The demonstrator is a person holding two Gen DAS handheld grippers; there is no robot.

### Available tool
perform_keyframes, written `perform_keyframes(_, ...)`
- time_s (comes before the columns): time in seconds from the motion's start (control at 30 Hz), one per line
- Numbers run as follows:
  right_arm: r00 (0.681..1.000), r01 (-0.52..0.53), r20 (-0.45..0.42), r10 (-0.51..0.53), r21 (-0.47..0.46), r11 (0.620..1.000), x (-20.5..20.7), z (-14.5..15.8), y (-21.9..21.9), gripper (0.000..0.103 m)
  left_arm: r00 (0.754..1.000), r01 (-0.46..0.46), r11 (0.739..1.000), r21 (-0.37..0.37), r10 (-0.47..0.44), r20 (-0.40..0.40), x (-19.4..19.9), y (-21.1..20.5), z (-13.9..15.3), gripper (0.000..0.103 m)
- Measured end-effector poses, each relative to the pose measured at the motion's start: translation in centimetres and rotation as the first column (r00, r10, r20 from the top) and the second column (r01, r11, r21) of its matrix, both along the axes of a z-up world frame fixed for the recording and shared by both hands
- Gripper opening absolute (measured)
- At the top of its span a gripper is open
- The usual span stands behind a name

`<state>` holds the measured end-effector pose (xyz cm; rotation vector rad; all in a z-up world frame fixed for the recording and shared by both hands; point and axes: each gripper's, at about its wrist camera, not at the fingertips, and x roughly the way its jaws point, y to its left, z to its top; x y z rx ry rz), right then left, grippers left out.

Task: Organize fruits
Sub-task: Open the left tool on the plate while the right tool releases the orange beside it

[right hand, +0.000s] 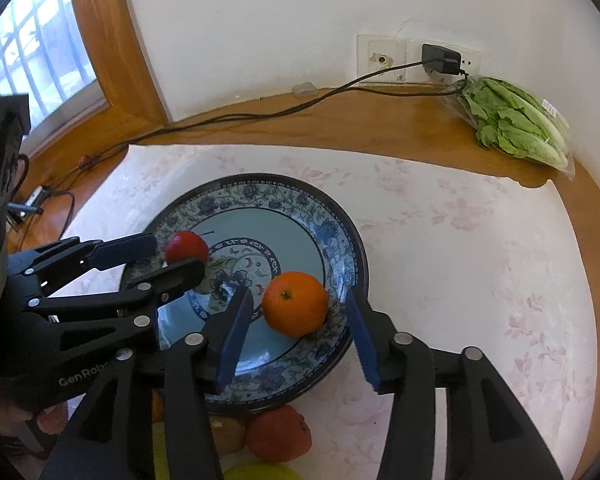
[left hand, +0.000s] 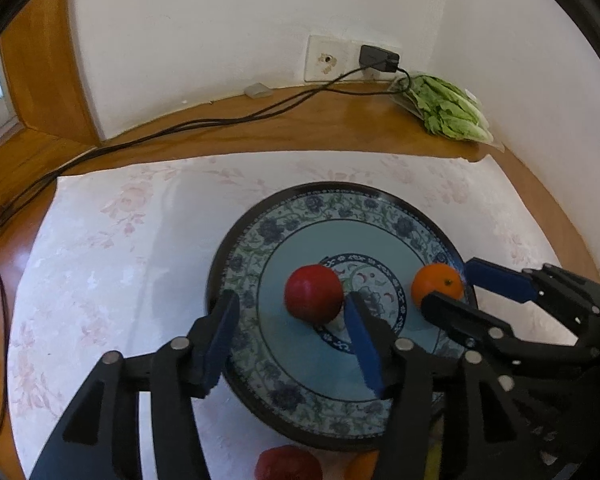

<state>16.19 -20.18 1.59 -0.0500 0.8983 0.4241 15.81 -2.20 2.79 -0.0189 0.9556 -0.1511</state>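
A blue floral plate (left hand: 284,208) (right hand: 260,192) lies on a white flowered cloth. On it rest a red apple (left hand: 314,294) (right hand: 186,246) and an orange (left hand: 438,282) (right hand: 296,304). My left gripper (left hand: 292,304) (right hand: 177,253) is open around the apple, which lies close to the right-hand pad with a wide gap to the other. My right gripper (right hand: 298,300) (left hand: 449,284) is open around the orange, with a gap on both sides. Both fruits sit on the plate.
More fruit lies at the plate's near edge: a reddish one (right hand: 278,434) (left hand: 288,464) and a yellow-green one (right hand: 260,472). A bag of lettuce (left hand: 448,110) (right hand: 512,120) sits at the back right by the wall. A charger cable (left hand: 220,122) runs along the wooden ledge.
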Motion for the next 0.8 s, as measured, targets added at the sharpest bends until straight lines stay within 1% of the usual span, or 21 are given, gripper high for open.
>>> perform_keyframes(0.1,1.0,0.018,0.001,-0.018,0.034,0.999,-0.5,0.4,-0.6,0.058,1.0,0.009,1.0,0.013,-0.009,0.006,-0.5,-0.3,0.3,0.061)
perform_keyframes(0.4,0.999,0.044,0.002,-0.044,0.089,0.995,-1.9,1.8,-2.0,0.059,1.0,0.024,0.999,0.027,-0.024,0.015,-2.3,-0.9,1.3,0.064)
perform_keyframes(0.5,0.999,0.052,-0.001,-0.053,0.103,0.993,-2.6,2.2,-2.4,0.059,1.0,0.017,1.0,0.017,-0.018,0.011,-2.9,-0.7,1.6,0.064)
perform_keyframes(0.67,0.999,0.049,-0.019,-0.047,0.154,0.987,-3.7,2.4,-3.0,0.059,1.0,0.011,1.0,0.001,-0.011,0.004,-4.0,-0.5,2.2,0.064)
perform_keyframes(0.8,0.999,0.05,-0.023,-0.047,0.169,0.984,-4.9,2.6,-3.5,0.059,1.0,0.007,1.0,-0.012,-0.007,0.008,-5.0,-0.2,2.7,0.064)
